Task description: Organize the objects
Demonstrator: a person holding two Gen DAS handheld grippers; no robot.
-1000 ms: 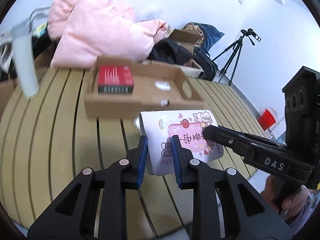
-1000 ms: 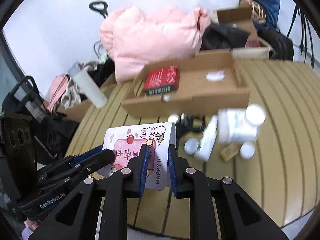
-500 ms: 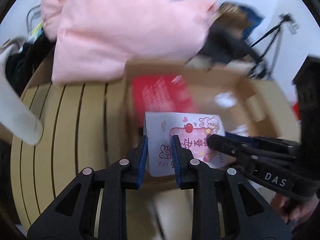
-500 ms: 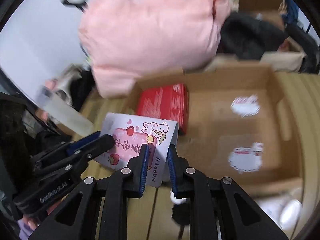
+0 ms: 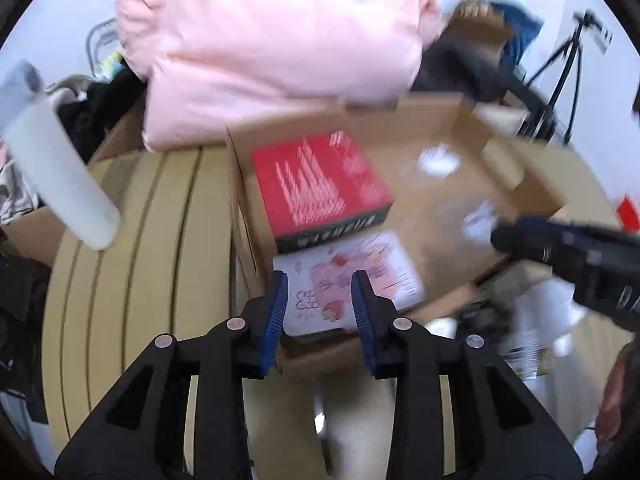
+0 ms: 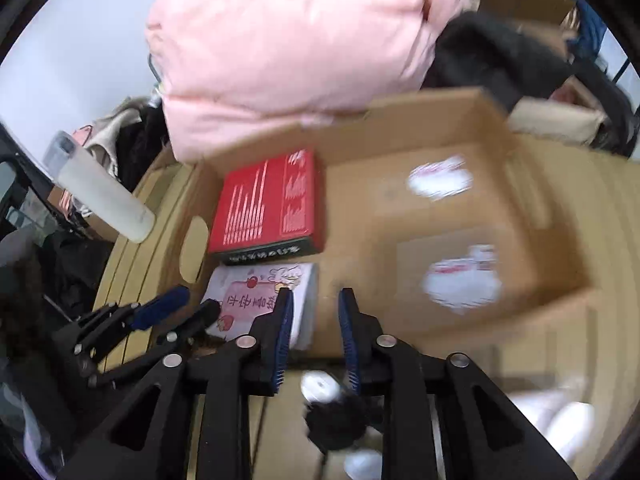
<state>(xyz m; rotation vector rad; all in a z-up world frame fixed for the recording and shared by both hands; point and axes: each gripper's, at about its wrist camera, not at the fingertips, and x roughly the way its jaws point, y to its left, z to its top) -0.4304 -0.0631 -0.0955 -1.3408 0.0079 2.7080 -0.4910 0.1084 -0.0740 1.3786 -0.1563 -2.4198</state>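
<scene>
A white box with pink cartoon print (image 5: pixel 352 280) lies flat in the cardboard tray (image 5: pixel 400 108), just in front of a red box (image 5: pixel 320 184). My left gripper (image 5: pixel 320 300) hangs over its near edge. Its jaws are opening and the pads stand clear of the box. In the right wrist view the same white box (image 6: pixel 256 300) lies below the red box (image 6: pixel 264 200) in the tray (image 6: pixel 420 100). My right gripper (image 6: pixel 316 308) straddles the box's right edge, jaws opening, not pressing it. The left gripper (image 6: pixel 196 306) shows at lower left, and the right gripper (image 5: pixel 504 236) enters the left wrist view from the right.
A pink padded jacket (image 5: pixel 280 40) lies behind the tray. A white cylinder (image 5: pixel 60 176) juts in from the left. White bottles and a black item (image 6: pixel 332 416) lie on the slatted wooden table (image 5: pixel 140 280) in front of the tray. A tripod (image 5: pixel 568 60) stands far right.
Both grippers carried the cartoon box forward from above the table into the tray, where it now lies in front of the red box. Both pairs of jaws have widened off it.
</scene>
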